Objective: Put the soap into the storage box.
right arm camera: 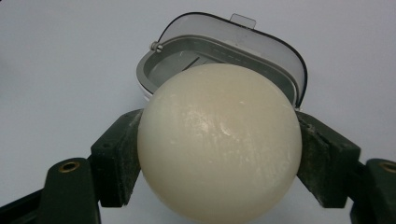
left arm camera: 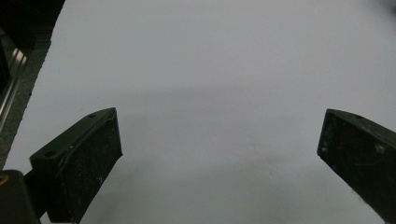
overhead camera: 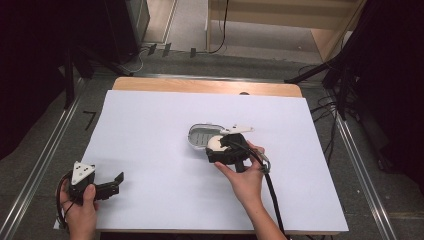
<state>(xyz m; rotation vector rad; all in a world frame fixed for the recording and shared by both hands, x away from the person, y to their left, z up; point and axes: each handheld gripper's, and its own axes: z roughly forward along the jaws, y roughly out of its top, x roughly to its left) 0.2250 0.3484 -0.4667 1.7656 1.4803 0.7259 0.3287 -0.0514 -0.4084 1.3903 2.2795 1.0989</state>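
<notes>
Cream-white ball [right arm camera: 219, 142] sits clamped between the two jaws of my right gripper [overhead camera: 220, 146], near the middle of the white table [overhead camera: 150, 130]. Just beyond the ball lies a small grey oval case [right arm camera: 187, 65] with its clear lid [right arm camera: 261, 44] open. My left gripper [overhead camera: 111, 182] rests at the near left corner, jaws spread wide and holding nothing.
</notes>
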